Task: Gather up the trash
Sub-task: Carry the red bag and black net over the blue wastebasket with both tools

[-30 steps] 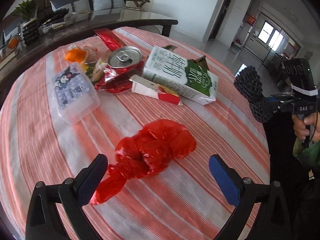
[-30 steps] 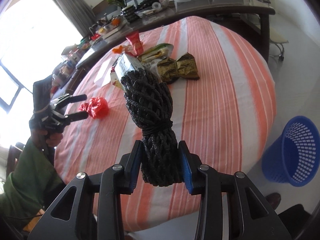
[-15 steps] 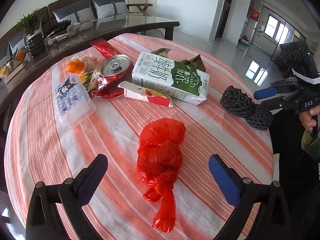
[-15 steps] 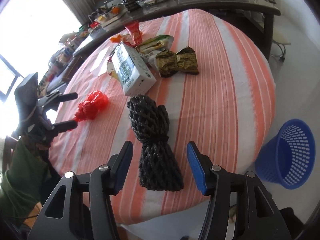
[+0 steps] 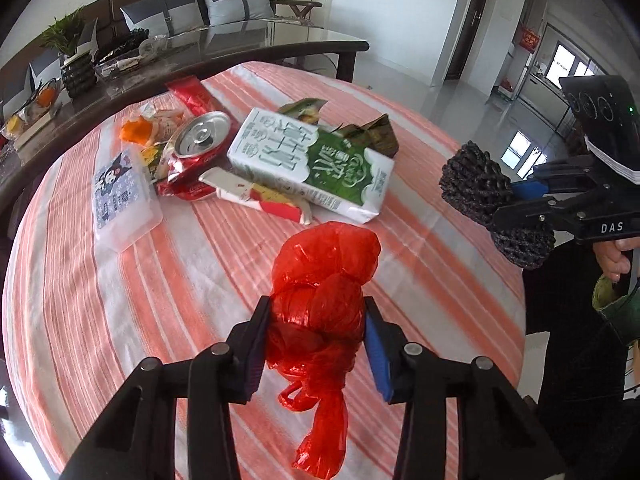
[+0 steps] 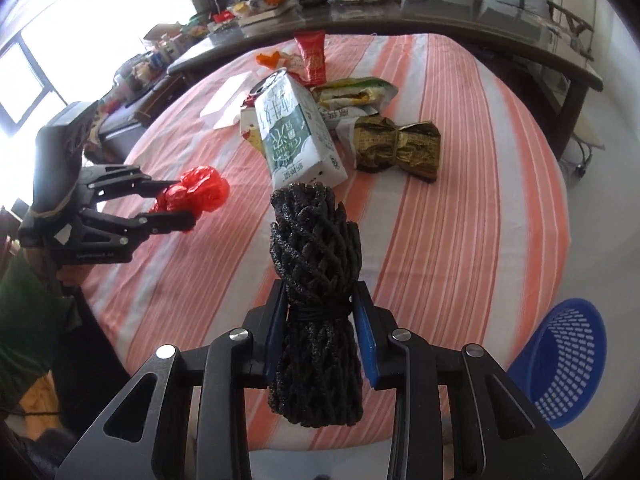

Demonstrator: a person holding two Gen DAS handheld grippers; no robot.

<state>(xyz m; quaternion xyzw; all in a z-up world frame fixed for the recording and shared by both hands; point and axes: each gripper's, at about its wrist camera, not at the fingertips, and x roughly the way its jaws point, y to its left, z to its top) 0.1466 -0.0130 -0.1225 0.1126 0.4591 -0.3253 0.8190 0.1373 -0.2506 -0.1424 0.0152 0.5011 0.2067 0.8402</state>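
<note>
The left gripper (image 5: 316, 336) has just closed its jaws on the red plastic bag (image 5: 324, 280), near the table's (image 5: 100, 320) front edge. The right gripper (image 6: 320, 332) has just closed on the black net bundle (image 6: 316, 264), beside the table's right edge, above which stands the blue basket (image 6: 568, 364) on the floor.

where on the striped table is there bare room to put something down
Bare cloth lies right of the crumpled gold wrapper, out to the striped round table edge above the blue mesh basket. The far middle is crowded: green-white milk carton, crushed red can, clear plastic box.
</note>
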